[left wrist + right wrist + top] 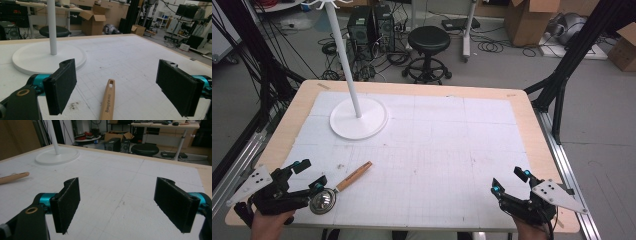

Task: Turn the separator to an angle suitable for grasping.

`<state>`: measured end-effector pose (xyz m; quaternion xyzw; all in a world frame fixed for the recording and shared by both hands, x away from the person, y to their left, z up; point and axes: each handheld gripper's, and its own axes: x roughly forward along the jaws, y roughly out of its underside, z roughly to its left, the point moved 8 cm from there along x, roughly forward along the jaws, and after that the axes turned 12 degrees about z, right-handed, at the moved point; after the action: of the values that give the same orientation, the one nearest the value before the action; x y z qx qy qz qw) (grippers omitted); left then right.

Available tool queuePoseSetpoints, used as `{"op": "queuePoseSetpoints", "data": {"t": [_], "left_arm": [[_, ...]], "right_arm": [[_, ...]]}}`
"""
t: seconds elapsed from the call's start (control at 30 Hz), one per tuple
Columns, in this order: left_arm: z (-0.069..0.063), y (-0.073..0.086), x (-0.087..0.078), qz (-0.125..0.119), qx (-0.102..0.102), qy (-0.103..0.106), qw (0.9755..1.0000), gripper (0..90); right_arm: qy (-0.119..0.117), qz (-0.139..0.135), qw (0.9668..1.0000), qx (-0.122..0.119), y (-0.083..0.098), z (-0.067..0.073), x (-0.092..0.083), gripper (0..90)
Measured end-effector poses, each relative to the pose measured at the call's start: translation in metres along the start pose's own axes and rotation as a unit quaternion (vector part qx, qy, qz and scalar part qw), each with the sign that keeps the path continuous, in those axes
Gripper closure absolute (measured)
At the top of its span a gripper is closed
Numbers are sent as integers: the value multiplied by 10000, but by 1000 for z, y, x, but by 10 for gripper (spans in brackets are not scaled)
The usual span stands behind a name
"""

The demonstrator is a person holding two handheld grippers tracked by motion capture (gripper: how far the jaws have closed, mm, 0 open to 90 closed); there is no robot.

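Both hand-held grippers are sitting at the near edge of the bench (532, 150), each held in a person's hand. Left hand-held gripper (312, 176) is resting at the near left corner with its jaws standing wide apart and gripping nothing; in the left gripper view (117, 87) the black pads (62, 86) are flanking the wooden handle without touching it. Lying just beside that gripper is a small strainer (323, 201), its metal bowl near the bench's front edge and close against the gripper's right jaw; whether they are touching cannot be told. Its wooden handle (354, 176) is pointing away to the far right, and the same handle is showing in the left gripper view (108, 101) with a slot at its far end. Right hand-held gripper (510, 181) is waiting at the near right corner, jaws likewise spread and empty, over bare white gridded mat (117, 187). Standing at the far left of the mat is a white stand (358, 117), a round base carrying an upright pole, well apart from both grippers.
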<state>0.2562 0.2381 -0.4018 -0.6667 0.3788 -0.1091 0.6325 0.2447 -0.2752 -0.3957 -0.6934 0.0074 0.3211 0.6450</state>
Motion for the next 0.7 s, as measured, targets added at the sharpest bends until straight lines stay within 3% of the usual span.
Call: {"op": "queuePoseSetpoints", "data": {"t": [0.47, 0.7], "left_arm": [[-3, -2, 1, -29, -46, 92, 9999, 160], [-12, -19, 18, 119, 177, 246, 9995, 161]], "right_arm": [[-118, 10, 9999, 83, 1, 2, 1, 160], [-167, 107, 9998, 69, 2, 5, 5, 150]]}}
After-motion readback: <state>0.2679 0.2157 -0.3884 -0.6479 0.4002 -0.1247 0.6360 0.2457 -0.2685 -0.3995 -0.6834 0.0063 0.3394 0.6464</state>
